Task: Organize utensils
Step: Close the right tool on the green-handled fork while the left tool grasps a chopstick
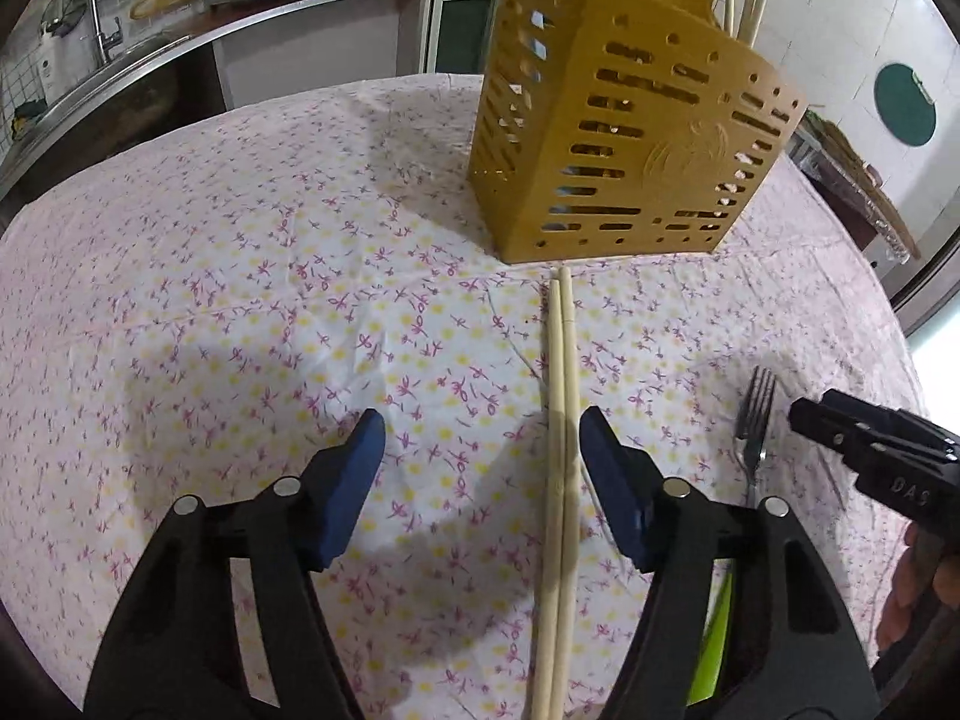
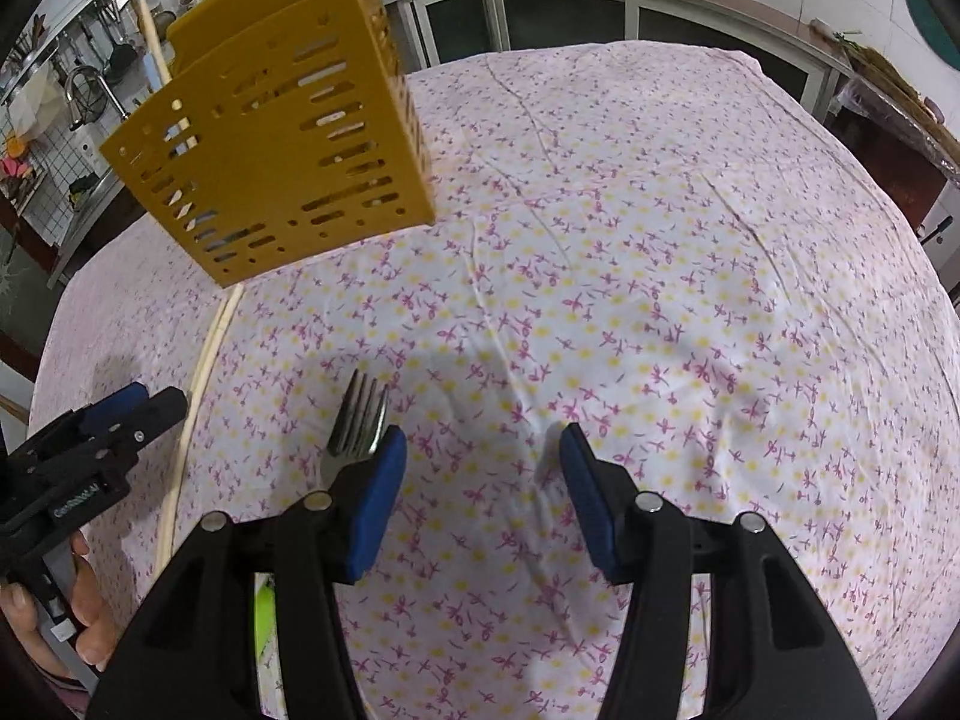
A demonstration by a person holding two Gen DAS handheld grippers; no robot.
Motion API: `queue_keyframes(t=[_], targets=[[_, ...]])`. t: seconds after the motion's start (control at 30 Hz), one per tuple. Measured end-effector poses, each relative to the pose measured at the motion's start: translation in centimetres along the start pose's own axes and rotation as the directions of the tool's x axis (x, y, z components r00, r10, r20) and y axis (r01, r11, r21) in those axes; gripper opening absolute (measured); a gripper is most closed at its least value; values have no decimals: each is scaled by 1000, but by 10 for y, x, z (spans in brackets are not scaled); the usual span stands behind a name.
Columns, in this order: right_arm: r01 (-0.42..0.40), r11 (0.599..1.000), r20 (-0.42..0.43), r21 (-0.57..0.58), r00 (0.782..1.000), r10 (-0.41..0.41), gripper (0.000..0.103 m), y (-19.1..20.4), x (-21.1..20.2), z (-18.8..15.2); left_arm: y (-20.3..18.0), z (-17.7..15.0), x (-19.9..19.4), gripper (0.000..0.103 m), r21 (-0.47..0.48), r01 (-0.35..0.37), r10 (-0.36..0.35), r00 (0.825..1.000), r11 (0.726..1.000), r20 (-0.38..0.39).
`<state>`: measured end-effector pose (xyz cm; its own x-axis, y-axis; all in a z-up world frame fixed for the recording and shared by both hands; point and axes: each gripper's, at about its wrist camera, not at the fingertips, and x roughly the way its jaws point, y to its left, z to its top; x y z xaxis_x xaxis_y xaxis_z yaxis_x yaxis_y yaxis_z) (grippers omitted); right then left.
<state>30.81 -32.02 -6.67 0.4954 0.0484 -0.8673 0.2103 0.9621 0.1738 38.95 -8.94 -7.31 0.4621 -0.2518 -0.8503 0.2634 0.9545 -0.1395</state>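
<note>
Left wrist view: my left tool (image 1: 480,438) open, chopstick pair (image 1: 561,420) flat on surface between its fingers, nearer the right one, long axis pointing fwd to yellow holder (image 1: 624,138). Right tool (image 2: 480,450) open, empty; fork (image 2: 355,420) just left of it.

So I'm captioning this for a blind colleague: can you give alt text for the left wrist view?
The open left gripper hovers over a pair of chopsticks lying on a floral tablecloth, pointing toward a yellow slotted utensil holder. A fork lies to the right, near the right gripper.
</note>
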Motion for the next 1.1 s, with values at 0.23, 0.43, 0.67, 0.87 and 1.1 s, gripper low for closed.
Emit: queue_keyframes(t=[0.23,0.43,0.67,0.87,1.1], targets=[[3,1000,-3,-2,1000,-3,53,0,4,4,-6,2,6,63,31,-21,21,1000,999,13],[6,1000,-5,-16,1000,-6,53,7,5,4,-12,5,8,64,76,-34,34,999,997,8],[6,1000,-9,-23,1000,-7,53,13,3,2,-12,13,12,53,74,-37,36,999,997,8],[-4,1000,-11,-22,1000,4,53,16,3,3,-16,9,14,46,133,-73,72,997,988,12],[-26,999,-23,-20,999,25,53,26,6,3,-1,6,6,19,108,-71,72,997,992,0]])
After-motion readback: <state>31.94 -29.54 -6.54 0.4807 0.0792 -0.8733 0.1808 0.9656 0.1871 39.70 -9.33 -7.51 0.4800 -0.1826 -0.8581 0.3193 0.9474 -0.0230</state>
